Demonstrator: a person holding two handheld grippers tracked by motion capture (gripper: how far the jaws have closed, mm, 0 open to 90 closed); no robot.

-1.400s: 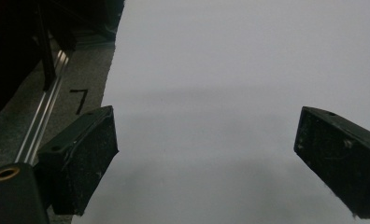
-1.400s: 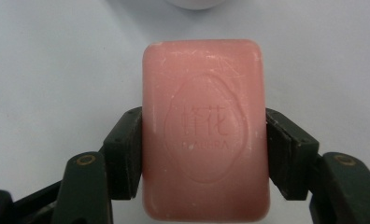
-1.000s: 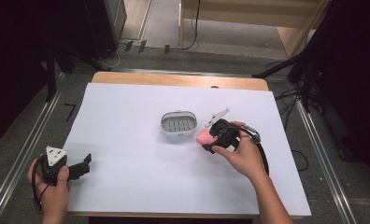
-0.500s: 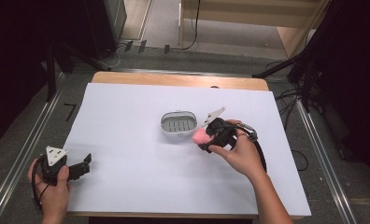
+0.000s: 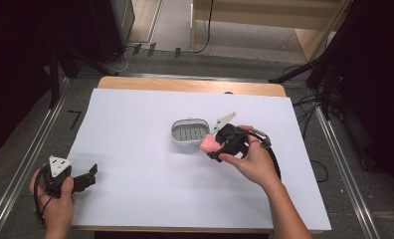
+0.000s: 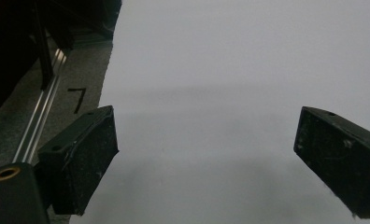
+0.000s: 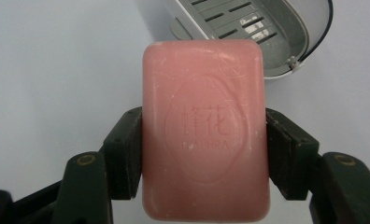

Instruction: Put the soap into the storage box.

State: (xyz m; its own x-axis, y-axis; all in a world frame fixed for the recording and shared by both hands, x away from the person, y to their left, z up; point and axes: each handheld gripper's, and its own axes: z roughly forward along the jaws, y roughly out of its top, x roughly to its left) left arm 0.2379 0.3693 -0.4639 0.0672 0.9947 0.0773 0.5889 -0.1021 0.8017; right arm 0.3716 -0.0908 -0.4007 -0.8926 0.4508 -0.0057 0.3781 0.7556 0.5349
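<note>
Table [image 5: 135, 149] with a white covering over nearly the whole top; a strip of bare wood shows along the far edge. A grey oval soap dish [image 5: 190, 132] with a slotted floor rests directly on the white surface, a little right of the table's middle. In the right gripper view the same dish [image 7: 248, 28] lies on the white surface at the upper right. The white surface on all sides of the dish is bare. Left of the dish, past the table's left edge, lie a grey floor and a metal rail [image 5: 31, 154], with a black mark [image 5: 75, 117] on the floor.
</note>
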